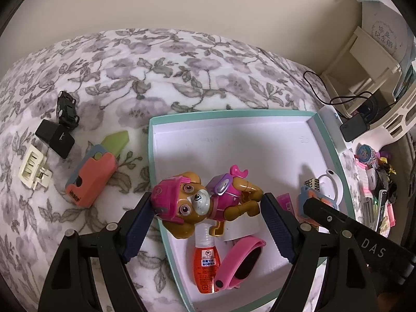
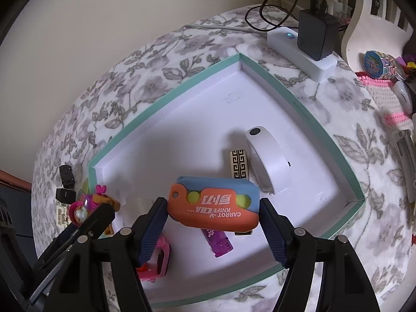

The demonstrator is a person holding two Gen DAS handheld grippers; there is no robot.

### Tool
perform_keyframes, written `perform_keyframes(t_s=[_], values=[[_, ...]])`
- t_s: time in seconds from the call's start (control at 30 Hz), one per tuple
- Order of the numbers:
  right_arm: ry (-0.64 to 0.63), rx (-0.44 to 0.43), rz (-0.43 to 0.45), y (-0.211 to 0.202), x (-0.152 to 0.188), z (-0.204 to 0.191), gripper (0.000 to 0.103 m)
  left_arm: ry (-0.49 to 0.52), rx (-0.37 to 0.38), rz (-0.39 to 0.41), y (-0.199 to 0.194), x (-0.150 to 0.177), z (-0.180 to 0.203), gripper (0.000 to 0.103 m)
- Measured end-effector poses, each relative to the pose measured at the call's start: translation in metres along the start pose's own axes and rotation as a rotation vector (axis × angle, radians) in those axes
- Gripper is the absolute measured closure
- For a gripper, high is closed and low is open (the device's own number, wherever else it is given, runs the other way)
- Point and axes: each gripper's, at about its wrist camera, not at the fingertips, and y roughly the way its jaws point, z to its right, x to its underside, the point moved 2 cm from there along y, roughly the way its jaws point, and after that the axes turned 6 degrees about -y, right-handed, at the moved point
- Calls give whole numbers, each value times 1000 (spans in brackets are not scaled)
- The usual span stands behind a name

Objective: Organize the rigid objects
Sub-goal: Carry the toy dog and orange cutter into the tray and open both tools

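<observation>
The left tool [image 1: 208, 202] pinches a pup toy [image 1: 197, 202] by helmet and legs, above the near corner of a teal-rimmed box [image 1: 150, 140] on the floral surface [image 1: 182, 59]; under it in the box lie an orange bottle [image 1: 206, 265] and a pink band [image 1: 241, 257]. The right tool [image 2: 213, 208] pinches an orange carrot knife [image 2: 213, 205] over the box, above a purple lighter [image 2: 219, 243], beside a white band [image 2: 265, 156] and a patterned lighter [image 2: 239, 163]; outside, on the surface, lie a second carrot knife [image 1: 93, 174], a black car [image 1: 67, 109], a black block [image 1: 56, 137] and a cream clip [image 1: 32, 167].

Floral blanket [image 1: 182, 59], power strip [image 2: 301, 54], charger [image 2: 316, 37]
</observation>
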Motion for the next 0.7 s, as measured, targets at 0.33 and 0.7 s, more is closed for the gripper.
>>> perform_keyframes(t_s=[0.33, 0.7], values=[[-12, 6, -14, 3, 0, -2, 29, -20, -16, -28, 4, 2, -6, 20], [-23, 17, -27, 5, 1, -3, 29, -16, -48, -24, 3, 1, -7, 19]])
